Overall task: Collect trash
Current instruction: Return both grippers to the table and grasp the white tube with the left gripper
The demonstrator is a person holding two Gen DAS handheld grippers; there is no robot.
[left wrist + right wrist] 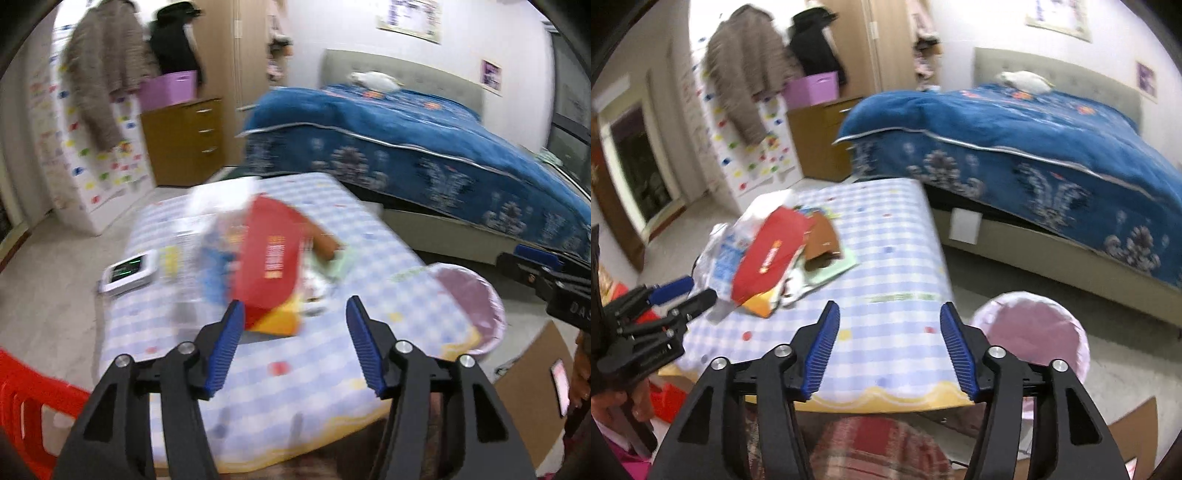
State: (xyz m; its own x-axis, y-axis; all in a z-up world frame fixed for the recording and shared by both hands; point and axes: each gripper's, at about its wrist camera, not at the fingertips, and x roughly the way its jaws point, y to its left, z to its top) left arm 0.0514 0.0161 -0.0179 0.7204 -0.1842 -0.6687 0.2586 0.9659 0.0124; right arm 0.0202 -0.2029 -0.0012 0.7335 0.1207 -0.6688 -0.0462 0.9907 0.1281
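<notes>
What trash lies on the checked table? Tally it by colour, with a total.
Red carton: 1
Brown card: 1
Pale green sheet: 1
Yellow-orange packet: 1
Clear blue-printed wrapper: 1
Total: 5 (blur may hide more)

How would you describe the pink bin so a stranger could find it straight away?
Start at the checked table in front of the blue bed. Off the table's near right corner, down on the floor, stands the pink bin. It is round and open-topped with a pale pink liner, unlike the trash pile lying up on the table.
</notes>
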